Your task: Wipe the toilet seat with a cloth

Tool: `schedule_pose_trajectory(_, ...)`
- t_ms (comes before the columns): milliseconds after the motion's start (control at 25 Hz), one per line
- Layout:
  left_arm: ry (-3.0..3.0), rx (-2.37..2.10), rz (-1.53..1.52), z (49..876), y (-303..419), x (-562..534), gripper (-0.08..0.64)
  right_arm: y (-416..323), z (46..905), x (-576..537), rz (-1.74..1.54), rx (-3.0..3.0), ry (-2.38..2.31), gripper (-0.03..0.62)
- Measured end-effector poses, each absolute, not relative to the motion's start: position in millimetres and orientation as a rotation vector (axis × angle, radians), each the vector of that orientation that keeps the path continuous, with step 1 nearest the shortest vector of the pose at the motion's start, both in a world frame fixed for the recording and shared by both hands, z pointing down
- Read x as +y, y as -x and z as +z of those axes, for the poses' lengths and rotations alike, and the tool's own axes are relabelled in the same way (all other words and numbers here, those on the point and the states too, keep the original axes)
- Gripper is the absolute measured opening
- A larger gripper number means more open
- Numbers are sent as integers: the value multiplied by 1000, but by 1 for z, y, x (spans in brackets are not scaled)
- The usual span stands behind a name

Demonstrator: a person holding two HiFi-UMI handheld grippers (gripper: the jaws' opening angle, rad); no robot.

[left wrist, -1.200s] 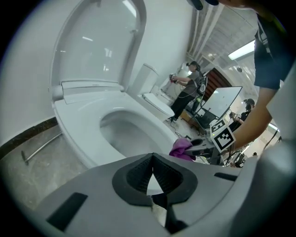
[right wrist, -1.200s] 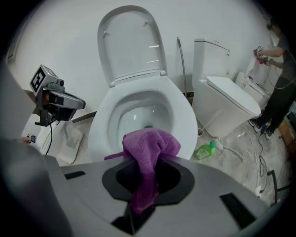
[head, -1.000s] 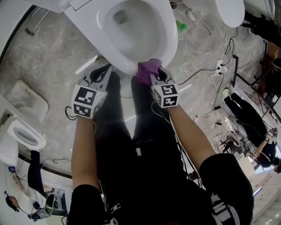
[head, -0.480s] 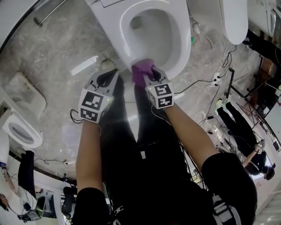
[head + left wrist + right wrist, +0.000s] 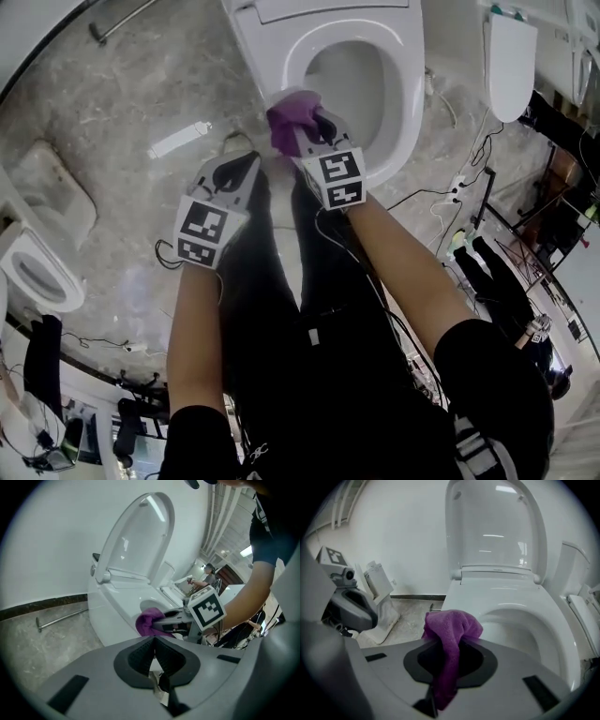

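One purple cloth (image 5: 292, 117) sits bunched on the near left edge of the toilet seat (image 5: 410, 94), clamped in the right gripper (image 5: 311, 131). To wipe well, I judge it should be pressed flat and follow the rim round. The left gripper (image 5: 246, 169), closed and empty, hangs beside it over the floor (image 5: 112, 112).

Floor (image 5: 122, 112): grey marbled stone, glossy, meeting a white wall over a dark skirting.

Standing or lying on it:
- white toilet (image 5: 410, 94), lid raised against the wall
- metal rod (image 5: 63, 617), flat near the skirting, to the left of the toilet
- second toilet (image 5: 37, 277), at the left edge, well apart from the first
- white ceramic piece (image 5: 52, 197), just beside the second toilet
- white oval lid (image 5: 511, 61), right of the toilet
- power strip (image 5: 459, 184) with loose cables (image 5: 427, 192), right side
- person's legs (image 5: 272, 281), in black trousers, in front of the toilet
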State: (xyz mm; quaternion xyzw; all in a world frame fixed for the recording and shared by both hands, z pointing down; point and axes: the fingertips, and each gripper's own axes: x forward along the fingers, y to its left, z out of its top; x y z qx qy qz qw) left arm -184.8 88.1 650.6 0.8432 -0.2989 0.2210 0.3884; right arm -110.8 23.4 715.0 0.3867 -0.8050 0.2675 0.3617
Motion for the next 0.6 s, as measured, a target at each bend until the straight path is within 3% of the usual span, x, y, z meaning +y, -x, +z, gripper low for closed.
schedule_pose_trajectory(600,-2145,-813,558,646,192,74,8,179,700,-105,355,-2129,-904,61)
